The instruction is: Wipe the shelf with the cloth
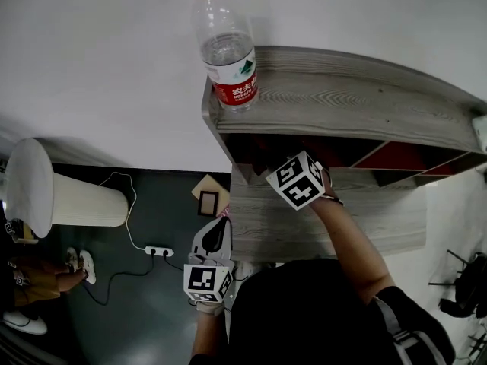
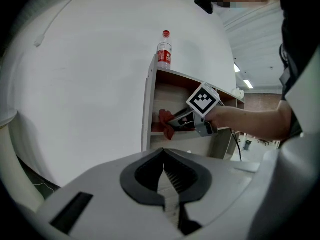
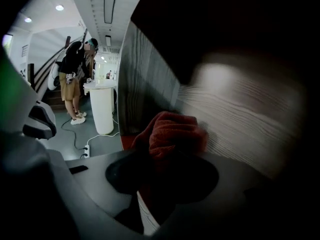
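The plain white wall (image 1: pixel 99 59) filled most of the head view, and the grey wood-grain shelf unit (image 1: pixel 365 101) stood against it, open at the front. Below and to the left stood a white cylindrical pedestal (image 1: pixel 68 196) on the dark floor. A clear plastic water bottle with a red cap and label (image 1: pixel 226 52) stood upright at the left end of the unit's top board, clear of the compartment being worked.

The right gripper (image 2: pixel 174 123) reached in under that top board, towards the compartment's left end, its jaws closed on the bunched dark-red cloth (image 3: pixel 172 134). The cloth sat at the inner corner, against the wood-grain board (image 3: pixel 240 114), apparently so that a stroke could run out from the corner (whether it pressed firmly I could not tell).

The left gripper (image 2: pixel 165 176) hung low in front of the unit, well apart from the shelf, its jaws together with nothing between them, probably kept out of the wiping arm's way.
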The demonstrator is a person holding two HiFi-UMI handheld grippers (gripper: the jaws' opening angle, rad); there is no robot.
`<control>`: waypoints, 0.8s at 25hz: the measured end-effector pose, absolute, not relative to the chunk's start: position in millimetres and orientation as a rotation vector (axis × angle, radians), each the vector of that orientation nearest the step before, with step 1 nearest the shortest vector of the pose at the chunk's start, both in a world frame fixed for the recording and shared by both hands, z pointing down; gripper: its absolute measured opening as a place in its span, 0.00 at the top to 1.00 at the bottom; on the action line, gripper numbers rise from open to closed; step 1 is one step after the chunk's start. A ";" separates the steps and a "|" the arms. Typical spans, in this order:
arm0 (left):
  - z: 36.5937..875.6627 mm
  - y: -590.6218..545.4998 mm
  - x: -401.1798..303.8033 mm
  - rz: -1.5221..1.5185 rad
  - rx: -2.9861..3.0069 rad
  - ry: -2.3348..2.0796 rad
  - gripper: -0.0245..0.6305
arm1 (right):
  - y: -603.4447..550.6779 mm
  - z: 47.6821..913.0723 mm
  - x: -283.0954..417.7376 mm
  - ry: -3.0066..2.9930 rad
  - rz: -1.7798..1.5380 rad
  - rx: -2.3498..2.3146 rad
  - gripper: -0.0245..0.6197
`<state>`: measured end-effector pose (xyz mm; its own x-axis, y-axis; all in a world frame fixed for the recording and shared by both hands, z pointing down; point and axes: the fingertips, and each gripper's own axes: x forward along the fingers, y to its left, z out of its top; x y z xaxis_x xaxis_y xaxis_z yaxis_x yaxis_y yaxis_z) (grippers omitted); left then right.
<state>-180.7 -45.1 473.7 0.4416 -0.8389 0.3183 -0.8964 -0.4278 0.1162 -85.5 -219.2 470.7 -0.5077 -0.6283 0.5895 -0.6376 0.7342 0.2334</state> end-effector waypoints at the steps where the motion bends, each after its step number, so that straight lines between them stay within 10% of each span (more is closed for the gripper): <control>1: 474.4 -45.7 -177.3 0.311 2.434 -1.487 0.95 | -220.7 470.6 -74.5 -2.256 0.031 0.974 0.76; 20: 478.1 -52.0 -97.4 0.362 2.632 -1.167 0.95 | -186.2 471.5 60.3 -2.041 0.215 1.362 0.76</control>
